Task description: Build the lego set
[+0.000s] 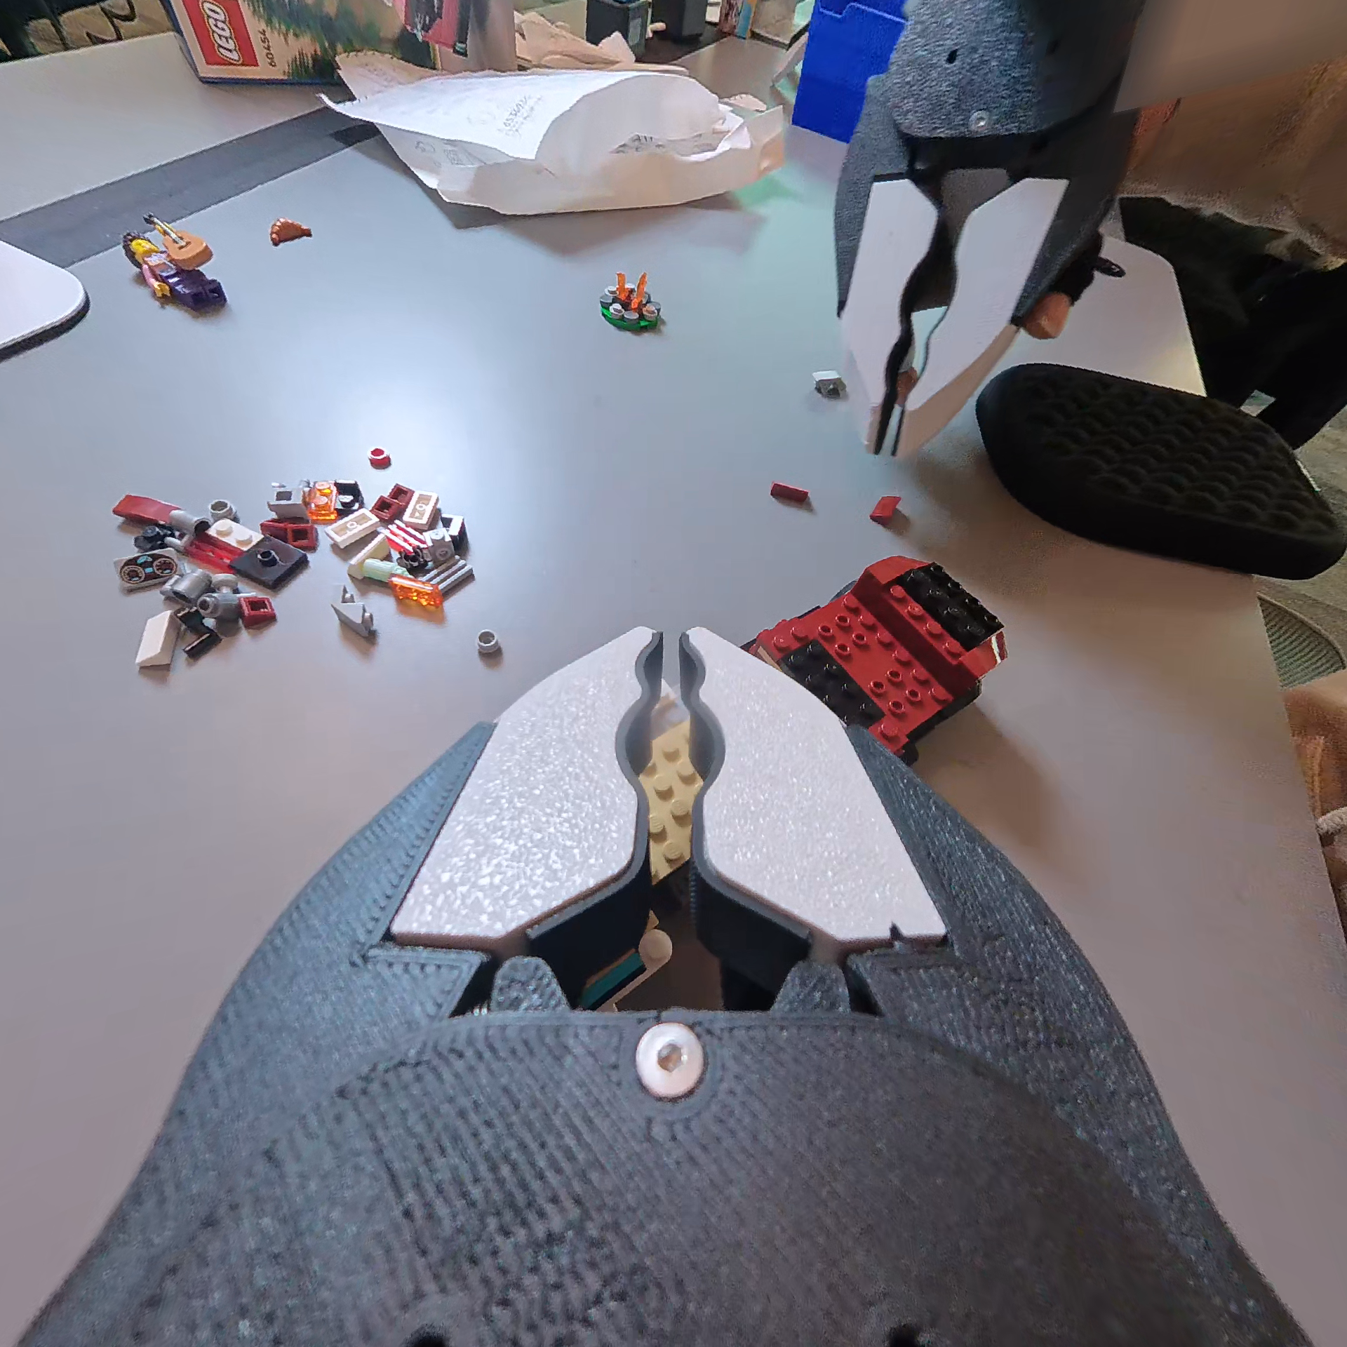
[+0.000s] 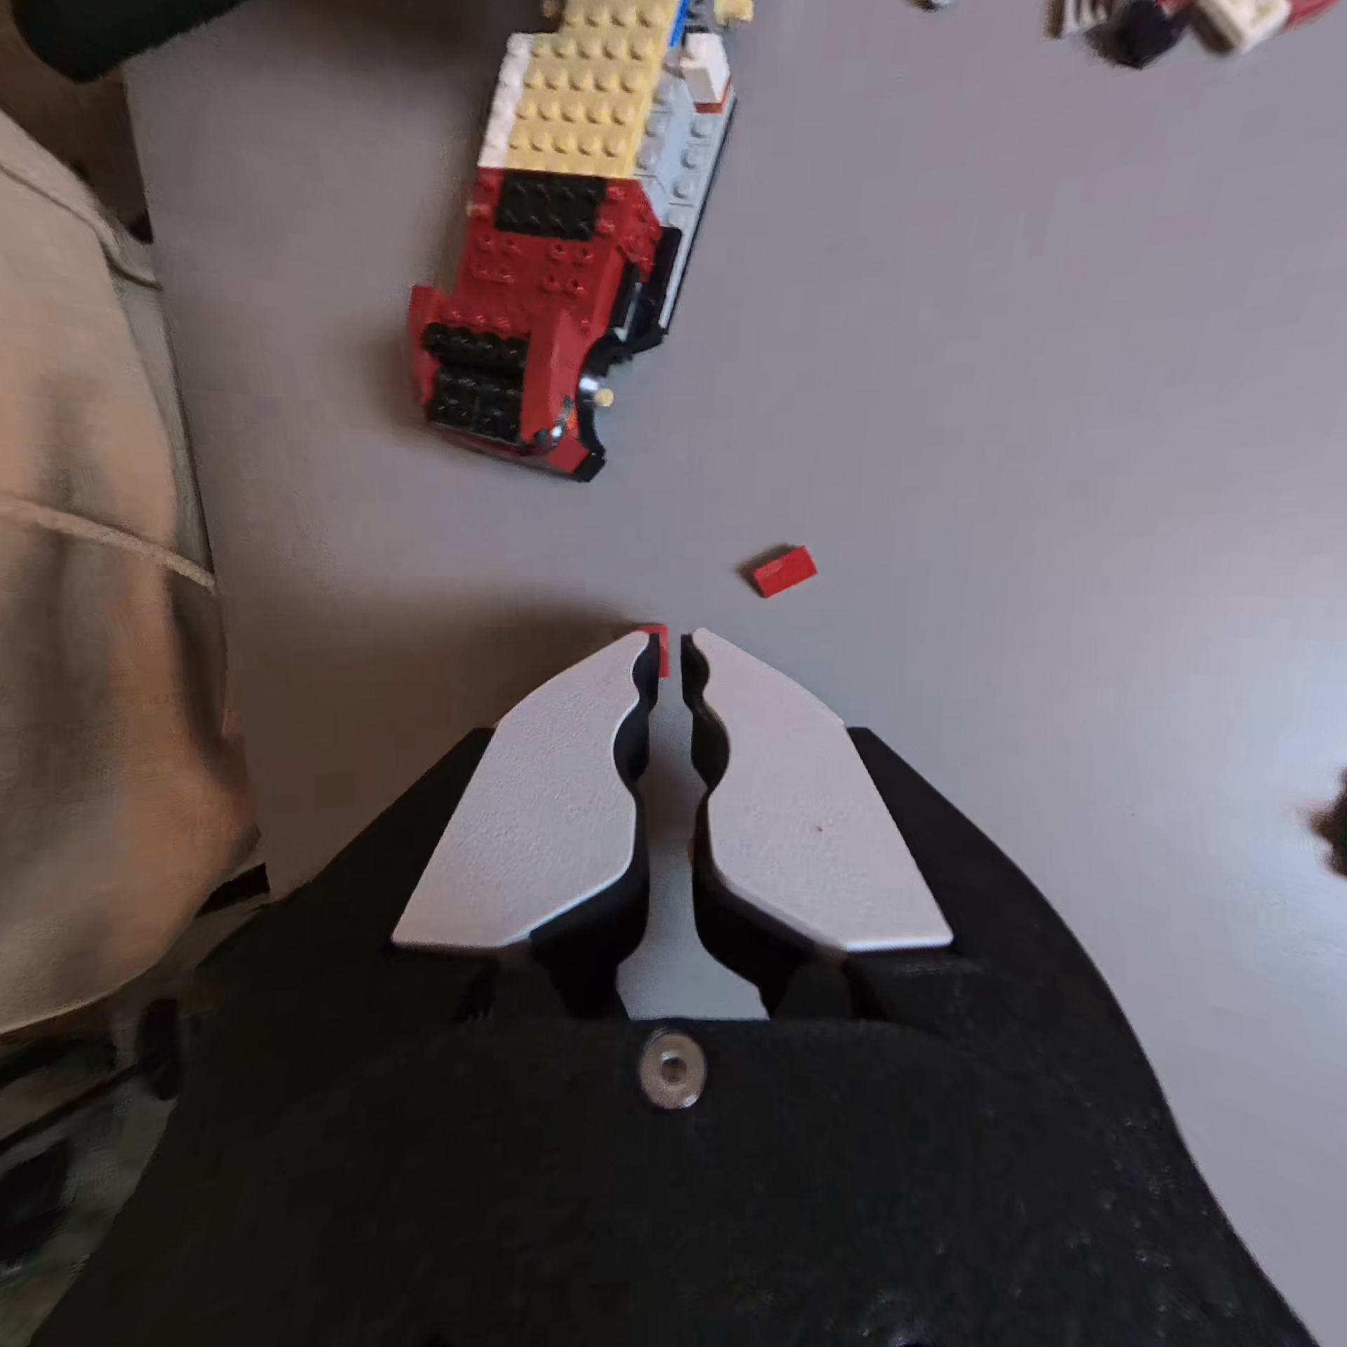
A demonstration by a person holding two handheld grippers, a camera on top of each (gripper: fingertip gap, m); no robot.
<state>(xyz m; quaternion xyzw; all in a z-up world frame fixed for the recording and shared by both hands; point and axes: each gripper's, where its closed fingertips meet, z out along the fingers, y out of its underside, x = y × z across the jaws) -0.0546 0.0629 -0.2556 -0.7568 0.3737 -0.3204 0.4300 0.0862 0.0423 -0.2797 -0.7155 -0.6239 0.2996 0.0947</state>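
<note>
The left gripper (image 1: 671, 641) hovers, narrowly parted, over the brick truck (image 1: 885, 656) on the grey worktop (image 1: 583, 408), gripping nothing visible. The right gripper (image 2: 672, 645), also narrow, has 1 red tile (image 2: 660, 649) against its left fingertip, pads not clamping it; another red tile (image 2: 783, 571) lies near.

An office or meeting room turned hobby bench: a broad grey table (image 1: 656, 408) ahead of the jaws carries loose toy bricks (image 1: 291, 554), a torn paper bag (image 1: 583, 138) and a building-set box (image 1: 240, 36), with a black mesh chair (image 1: 1152, 466) to the right.
</note>
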